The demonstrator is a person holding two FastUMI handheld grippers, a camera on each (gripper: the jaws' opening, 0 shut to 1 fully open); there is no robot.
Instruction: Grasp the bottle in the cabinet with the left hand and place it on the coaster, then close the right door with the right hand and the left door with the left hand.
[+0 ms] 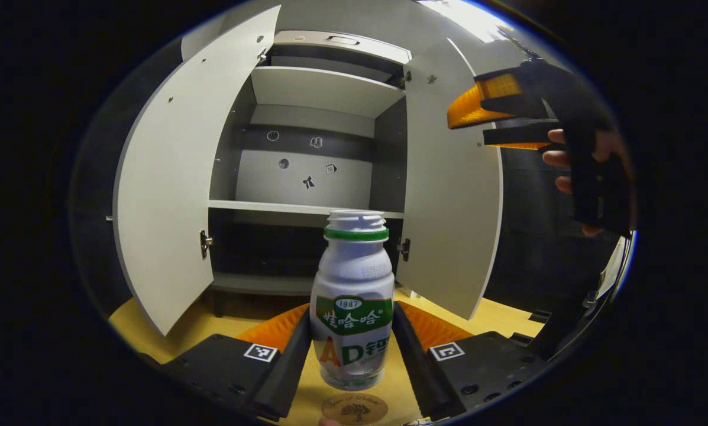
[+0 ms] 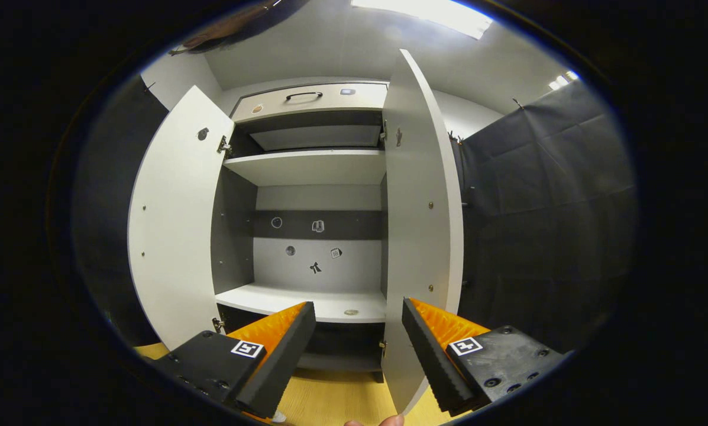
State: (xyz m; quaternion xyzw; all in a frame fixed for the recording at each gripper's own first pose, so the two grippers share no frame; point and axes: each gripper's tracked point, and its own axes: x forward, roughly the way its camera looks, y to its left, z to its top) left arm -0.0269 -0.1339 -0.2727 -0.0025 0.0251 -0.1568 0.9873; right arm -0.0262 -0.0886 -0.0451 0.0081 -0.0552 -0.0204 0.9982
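A white bottle (image 1: pixel 352 296) with a green band and label hangs upright between the fingers of my left gripper (image 1: pixel 351 349), which is shut on it. Just below the bottle lies a round brown coaster (image 1: pixel 354 408) on the yellow table; the bottle's base is slightly above it. The white cabinet (image 1: pixel 306 142) stands ahead with both doors open: left door (image 1: pixel 176 183), right door (image 1: pixel 448 195). My right gripper (image 2: pixel 358 349) is open, pointing at the right door's edge (image 2: pixel 422 236). In the left gripper view it appears far right (image 1: pixel 495 118), held by a hand.
The cabinet shelves (image 2: pixel 306 302) are bare apart from small stickers on the back wall and a small round mark on the middle shelf. Black cloth walls (image 2: pixel 543 225) flank the cabinet. The yellow tabletop (image 1: pixel 495 313) runs beneath.
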